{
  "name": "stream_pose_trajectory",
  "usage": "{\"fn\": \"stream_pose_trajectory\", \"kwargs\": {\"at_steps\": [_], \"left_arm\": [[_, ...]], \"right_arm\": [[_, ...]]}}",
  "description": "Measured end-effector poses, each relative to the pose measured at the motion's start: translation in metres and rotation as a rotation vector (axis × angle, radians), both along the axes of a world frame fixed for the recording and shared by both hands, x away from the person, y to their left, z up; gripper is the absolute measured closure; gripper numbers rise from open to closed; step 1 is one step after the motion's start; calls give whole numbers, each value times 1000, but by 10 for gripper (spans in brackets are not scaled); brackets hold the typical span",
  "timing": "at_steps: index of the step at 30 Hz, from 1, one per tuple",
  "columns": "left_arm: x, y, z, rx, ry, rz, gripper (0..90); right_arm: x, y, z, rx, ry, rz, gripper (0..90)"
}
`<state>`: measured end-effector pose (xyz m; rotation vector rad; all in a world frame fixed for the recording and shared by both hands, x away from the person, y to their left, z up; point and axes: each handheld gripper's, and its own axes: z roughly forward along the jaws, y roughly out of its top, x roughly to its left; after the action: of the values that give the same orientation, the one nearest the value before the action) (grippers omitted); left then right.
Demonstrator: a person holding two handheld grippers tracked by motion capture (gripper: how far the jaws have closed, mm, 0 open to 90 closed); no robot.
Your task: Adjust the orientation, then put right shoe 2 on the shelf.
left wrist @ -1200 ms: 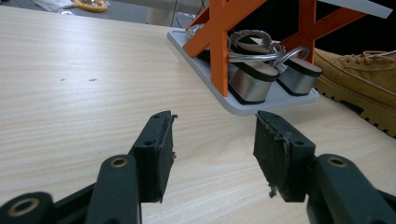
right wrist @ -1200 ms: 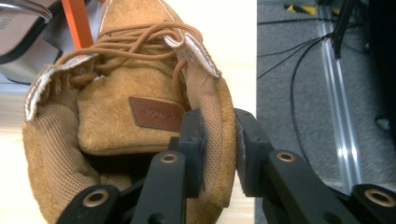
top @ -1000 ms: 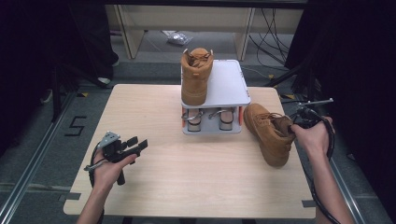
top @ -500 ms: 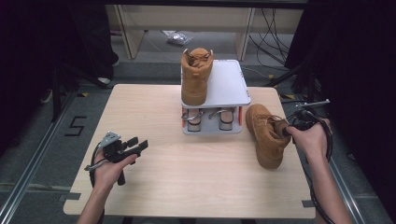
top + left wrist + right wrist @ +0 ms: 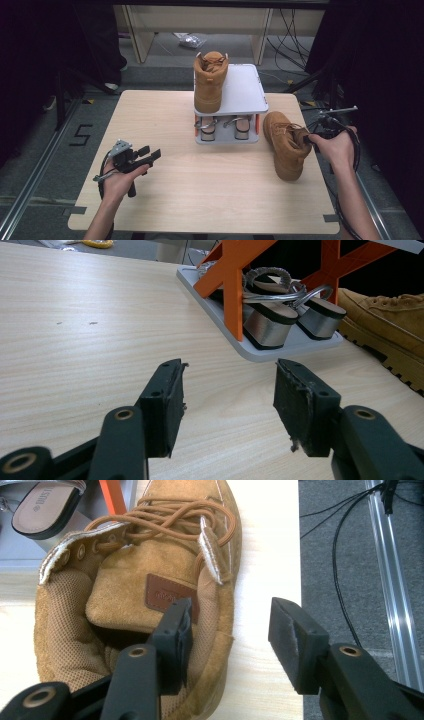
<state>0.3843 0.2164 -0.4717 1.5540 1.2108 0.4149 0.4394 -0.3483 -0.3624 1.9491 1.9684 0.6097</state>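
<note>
While my right gripper (image 5: 227,630) has just been opening, jaws apart astride the boot's (image 5: 286,142) collar, its toe is cut off. My left gripper (image 5: 227,407) gapes empty over the wooden table (image 5: 210,195).

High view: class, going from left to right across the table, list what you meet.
Left gripper → boot on the rack → rack with sandals under it → boot on the table → right gripper.

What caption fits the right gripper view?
Right tool open astride the collar of a tan boot on the table.
</note>
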Motion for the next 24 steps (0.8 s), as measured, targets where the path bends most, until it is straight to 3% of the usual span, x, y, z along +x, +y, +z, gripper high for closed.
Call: {"fn": "stream_pose_trajectory", "kwargs": {"at_steps": [7,9,12,14,16,24], "left_arm": [[-1,-1,0,-4,-3,-10,447],[-1,-1,-1,-9,-5,-8,447],[-2,-2,0,-4,0,-4,447],[-3,-1,-1,-2,1,-2,447],[-3,-1,-1,4,4,-5,447],[-2,-5,-3,8,11,-16,448]], "right_arm": [[-3,-2,1,1,-6,22,520],[-3,0,-1,6,-2,4,520],[-2,-2,-3,7,5,34,515],[-1,0,-4,14,3,14,515],[1,1,-4,5,30,22,512],[6,-1,-6,11,64,42,508]]}}
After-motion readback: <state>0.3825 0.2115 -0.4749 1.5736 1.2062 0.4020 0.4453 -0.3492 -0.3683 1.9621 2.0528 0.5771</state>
